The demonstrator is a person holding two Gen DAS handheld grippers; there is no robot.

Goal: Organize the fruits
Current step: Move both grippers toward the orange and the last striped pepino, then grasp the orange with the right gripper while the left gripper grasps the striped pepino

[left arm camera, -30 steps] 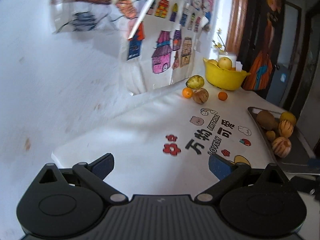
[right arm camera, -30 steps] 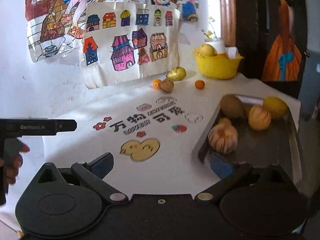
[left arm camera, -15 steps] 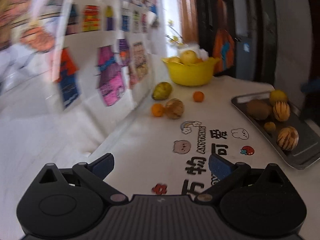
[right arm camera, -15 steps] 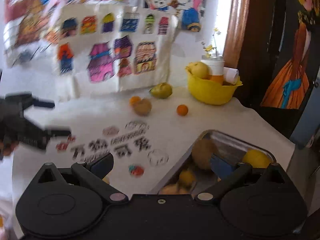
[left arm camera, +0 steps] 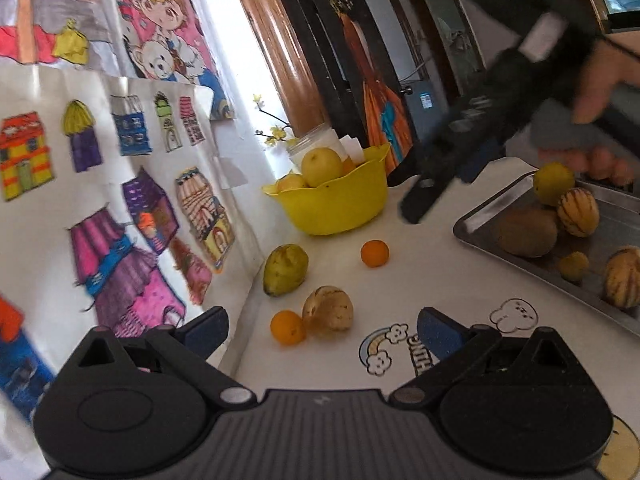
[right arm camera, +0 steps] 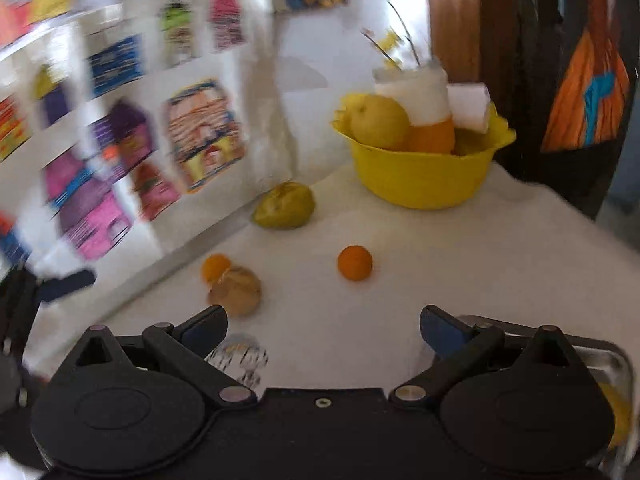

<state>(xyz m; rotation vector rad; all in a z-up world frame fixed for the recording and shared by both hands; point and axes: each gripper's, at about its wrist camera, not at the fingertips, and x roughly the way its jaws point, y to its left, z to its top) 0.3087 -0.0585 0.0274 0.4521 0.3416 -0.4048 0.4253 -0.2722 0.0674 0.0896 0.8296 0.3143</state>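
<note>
Both grippers have swung toward the loose fruit: left gripper (left arm camera: 320, 330) and right gripper (right arm camera: 322, 326), fingers apart, empty. Small round orange (right arm camera: 354, 263) lies near the yellow plastic bowl (right arm camera: 424, 182) on the white surface (right arm camera: 440, 248); pickup pending.

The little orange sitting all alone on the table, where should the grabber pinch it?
Pinch the lone orange across its round middle, probably coming down from above with the right gripper, whose jaws are open. It is a small ball with no stalk or handle, so every side grips alike. Bare tablecloth lies all around it, giving both fingers room.
</note>
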